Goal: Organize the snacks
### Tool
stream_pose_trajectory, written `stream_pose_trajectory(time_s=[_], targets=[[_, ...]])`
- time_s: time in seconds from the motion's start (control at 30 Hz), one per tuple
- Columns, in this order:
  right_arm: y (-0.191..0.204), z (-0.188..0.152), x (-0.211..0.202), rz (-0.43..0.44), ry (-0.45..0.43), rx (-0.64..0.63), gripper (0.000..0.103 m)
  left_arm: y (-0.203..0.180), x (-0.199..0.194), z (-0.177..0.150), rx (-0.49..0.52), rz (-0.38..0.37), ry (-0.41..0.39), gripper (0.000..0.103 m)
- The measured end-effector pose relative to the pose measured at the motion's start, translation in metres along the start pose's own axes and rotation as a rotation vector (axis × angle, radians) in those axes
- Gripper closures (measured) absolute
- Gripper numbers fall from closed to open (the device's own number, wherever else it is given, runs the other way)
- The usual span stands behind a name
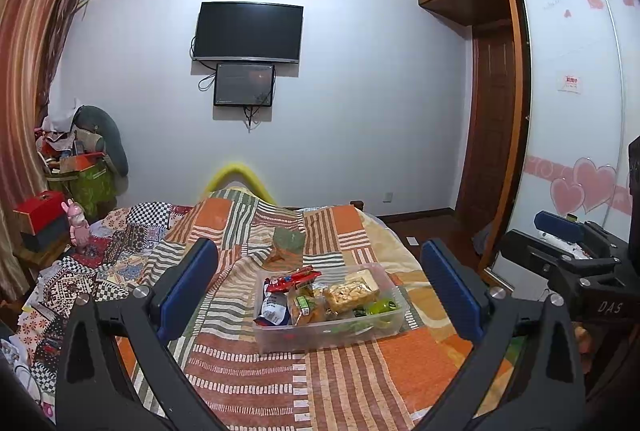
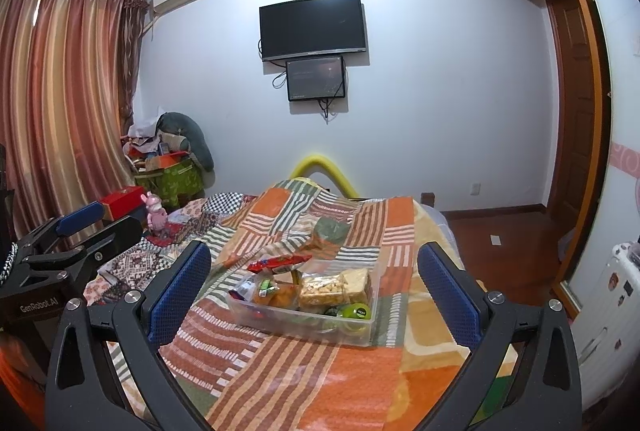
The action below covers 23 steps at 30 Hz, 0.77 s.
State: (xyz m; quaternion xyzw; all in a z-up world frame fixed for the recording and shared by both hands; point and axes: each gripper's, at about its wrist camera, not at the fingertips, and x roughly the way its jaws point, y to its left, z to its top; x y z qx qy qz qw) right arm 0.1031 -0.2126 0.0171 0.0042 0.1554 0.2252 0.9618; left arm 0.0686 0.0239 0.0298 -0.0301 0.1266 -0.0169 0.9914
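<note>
A clear plastic box [image 1: 394, 327] [image 2: 360, 333] sits on the striped bedspread, filled with snacks: a red packet [image 1: 294, 278] [image 2: 278, 262] on top, a blue and white packet [image 1: 274, 309], a bag of pale crackers [image 1: 350, 294] [image 2: 322, 289], and a green round item [image 1: 382, 307] [image 2: 356, 311]. My left gripper [image 1: 320, 295] is open and empty, held back from the box and above the bed. My right gripper [image 2: 314, 295] is open and empty, also short of the box. The right gripper shows at the left view's right edge [image 1: 560, 231], the left gripper at the right view's left edge [image 2: 80, 219].
The bed [image 1: 240, 371] carries patchwork quilts [image 1: 120, 255]. A pink toy figure [image 1: 78, 227] [image 2: 155, 213] and a red box [image 1: 40, 209] stand at the left. Cluttered bags [image 1: 84, 167] sit by the curtain. A wardrobe [image 1: 572, 91] and wooden floor [image 2: 500, 235] lie right.
</note>
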Motion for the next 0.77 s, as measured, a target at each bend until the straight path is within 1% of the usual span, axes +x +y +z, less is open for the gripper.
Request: stream_pose_trajectory(time_s=[0.37, 0.77], targets=[[0.0007, 0.001, -0.0013, -0.006, -0.004, -0.01, 0.0, -0.0009, 0.0024, -0.0009, 0.001, -0.014, 0.011, 0.0], [0.0008, -0.001, 0.0034, -0.013, 0.017, -0.015, 0.0, 0.0004, 0.0073, -0.0056, -0.008, -0.037, 0.03, 0.0]])
